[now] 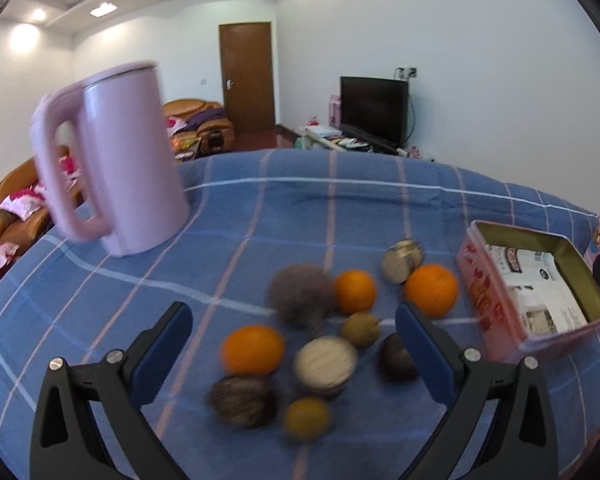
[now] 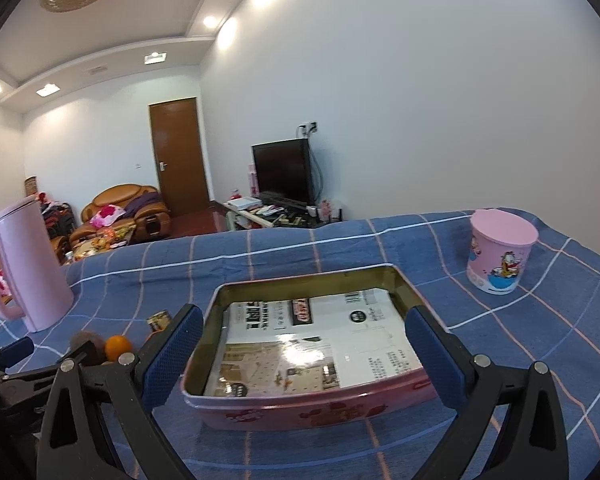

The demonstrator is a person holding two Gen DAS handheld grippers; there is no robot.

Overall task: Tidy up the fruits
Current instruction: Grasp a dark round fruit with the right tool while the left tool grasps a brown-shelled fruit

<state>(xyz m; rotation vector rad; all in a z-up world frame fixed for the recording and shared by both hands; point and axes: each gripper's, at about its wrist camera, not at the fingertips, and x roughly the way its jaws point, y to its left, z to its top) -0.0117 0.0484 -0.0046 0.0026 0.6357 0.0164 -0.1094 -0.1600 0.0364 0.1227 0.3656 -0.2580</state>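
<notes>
The left claw hangs spread and empty above a blurred cluster of fruits at lower centre of its view: three round oranges, brown fuzzy balls and small olive-green ones, all on the blue plaid-clothed tabletop. The right claw, also spread wide and empty, frames a pink rectangular tin tray lined with printed paper, its long axis across the frame. A tall pink jug stands upper left; a pink lidded cup right. Behind: brown door, television, orange sofa.
</notes>
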